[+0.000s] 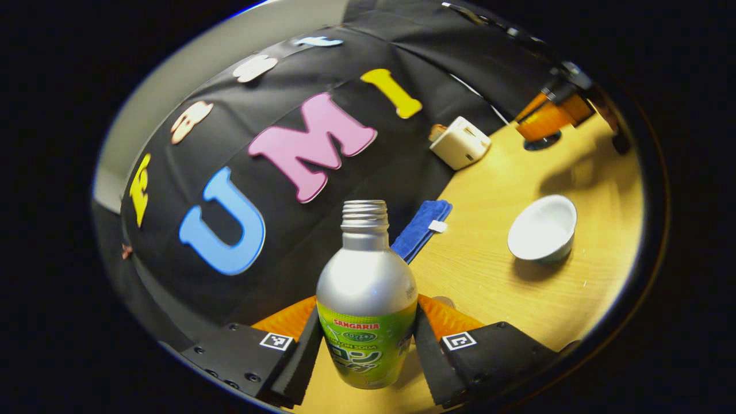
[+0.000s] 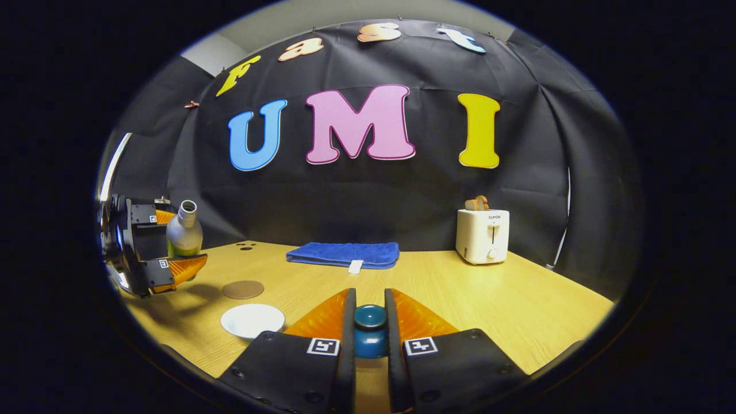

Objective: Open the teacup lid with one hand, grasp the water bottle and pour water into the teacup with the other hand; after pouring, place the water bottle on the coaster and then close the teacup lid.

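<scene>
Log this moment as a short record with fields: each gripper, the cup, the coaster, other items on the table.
left gripper: jaws closed on the silver metal bottle with the green label, cap off, lifted off the table
right gripper: jaws closed on the knob of the dark teal lid
white teacup: open, on the wooden table
round brown coaster: bare, beyond the cup
others: folded blue towel, white toaster

The silver aluminium bottle with a green label (image 1: 366,299) reads "SANGARIA" and "MELON SODA". The white toaster (image 2: 482,236), far right, reads "SUPOR".
</scene>
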### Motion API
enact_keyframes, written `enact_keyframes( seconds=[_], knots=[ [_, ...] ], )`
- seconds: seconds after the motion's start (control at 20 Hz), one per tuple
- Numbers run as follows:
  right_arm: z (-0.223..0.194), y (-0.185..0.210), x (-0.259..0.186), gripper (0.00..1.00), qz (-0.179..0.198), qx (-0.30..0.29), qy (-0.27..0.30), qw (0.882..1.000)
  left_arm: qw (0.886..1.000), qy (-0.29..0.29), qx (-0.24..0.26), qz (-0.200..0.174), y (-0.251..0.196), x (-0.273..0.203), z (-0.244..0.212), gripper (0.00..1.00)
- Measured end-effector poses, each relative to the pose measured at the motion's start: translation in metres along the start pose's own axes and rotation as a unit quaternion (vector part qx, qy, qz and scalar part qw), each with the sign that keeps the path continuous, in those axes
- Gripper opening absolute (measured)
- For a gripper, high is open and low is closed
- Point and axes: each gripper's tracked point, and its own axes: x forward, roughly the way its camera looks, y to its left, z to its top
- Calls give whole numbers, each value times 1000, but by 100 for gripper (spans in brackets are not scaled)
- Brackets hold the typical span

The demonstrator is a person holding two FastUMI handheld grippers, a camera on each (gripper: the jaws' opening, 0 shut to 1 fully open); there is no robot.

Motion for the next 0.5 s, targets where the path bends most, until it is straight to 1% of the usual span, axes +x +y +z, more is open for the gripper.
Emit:
enact_keyframes(
  seconds=[0.1, 0.2, 0.4, 0.5],
  knots=[
    [1, -6, -1, 26, -4, 0, -1, 1000, 997, -7, 77, -5, -2, 3, 10, 79],
    [1, -7, -2, 26, -5, 0, -1, 1000, 990, -8, 139, -12, -7, 1, 16, 79],
    [1, -12, -1, 26, -8, -1, 0, 1000, 975, -8, 222, -27, -26, 8, 27, 80],
    [2, -12, -1, 26, -8, 0, -1, 1000, 964, -9, 263, -32, -31, 5, 32, 80]
  ],
)
